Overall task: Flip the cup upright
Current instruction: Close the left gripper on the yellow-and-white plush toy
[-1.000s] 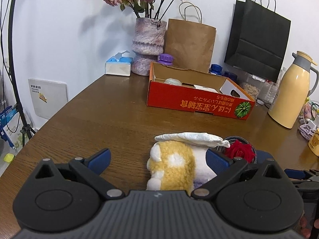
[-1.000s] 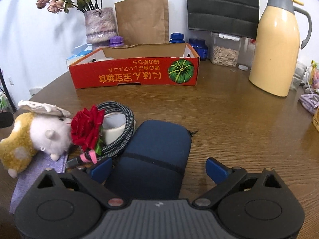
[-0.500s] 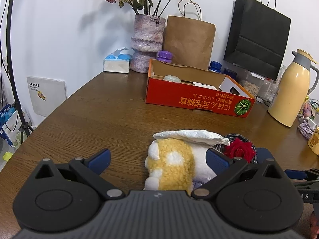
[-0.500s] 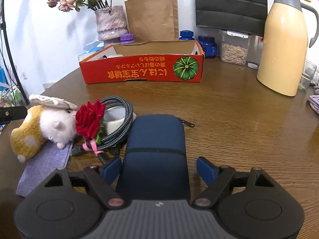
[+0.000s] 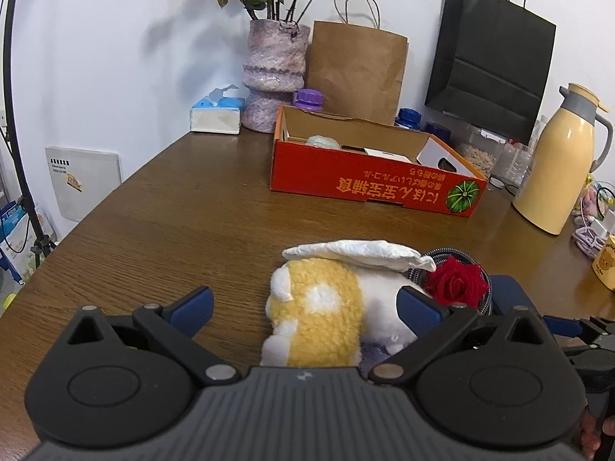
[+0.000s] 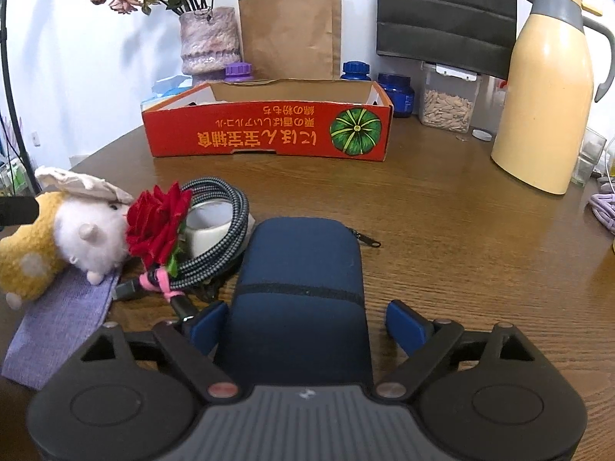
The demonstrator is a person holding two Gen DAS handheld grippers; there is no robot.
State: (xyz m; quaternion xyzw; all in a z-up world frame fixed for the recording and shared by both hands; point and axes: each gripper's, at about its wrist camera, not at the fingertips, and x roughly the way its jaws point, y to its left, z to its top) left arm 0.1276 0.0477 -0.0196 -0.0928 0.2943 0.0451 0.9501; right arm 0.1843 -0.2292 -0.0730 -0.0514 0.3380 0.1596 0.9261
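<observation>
Left gripper (image 5: 305, 305) and right gripper (image 6: 307, 322): black linkage arms, blue finger pads, round silver pivot screws, ribbed grey housing.

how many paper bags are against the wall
2: a brown paper bag behind the red box, and a black paper bag right of it. Others may be hidden.

A red rose (image 6: 159, 221) lies against a grey-and-black braided cable (image 6: 223, 238) coiled round what seems a white cup (image 6: 205, 226). The pouch (image 6: 303, 280) is navy, the plush toy (image 5: 326, 307) yellow and white, the box (image 6: 269, 134) red with orange lettering.
</observation>
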